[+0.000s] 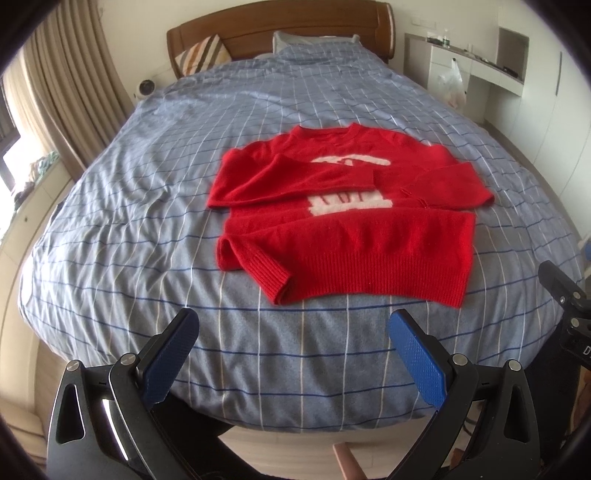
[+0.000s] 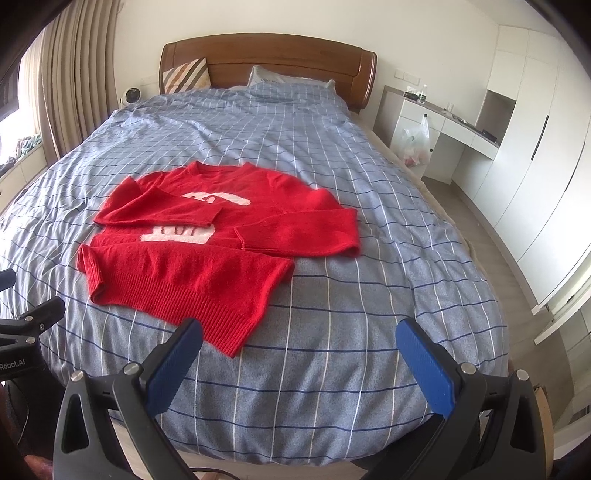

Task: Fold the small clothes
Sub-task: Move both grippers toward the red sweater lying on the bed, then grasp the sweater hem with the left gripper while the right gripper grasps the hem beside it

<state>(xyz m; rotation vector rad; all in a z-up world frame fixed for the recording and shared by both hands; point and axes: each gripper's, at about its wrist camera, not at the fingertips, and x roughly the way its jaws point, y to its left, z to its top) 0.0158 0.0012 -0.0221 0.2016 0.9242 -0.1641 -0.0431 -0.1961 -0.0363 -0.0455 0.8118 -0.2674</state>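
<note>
Left wrist view shows us the red sweater (image 1: 343,206) lying flat on the checked bed (image 1: 147,206), just ahead of our left hand-held gripper (image 1: 291,354), hem nearest and neckline toward the headboard (image 1: 277,33). Both sleeves are folded across its white-patterned chest. Our left and right hand-held gripper (image 2: 299,363) both gape wide, holding nothing; the right sits slightly nearer the hem's corner.
</note>
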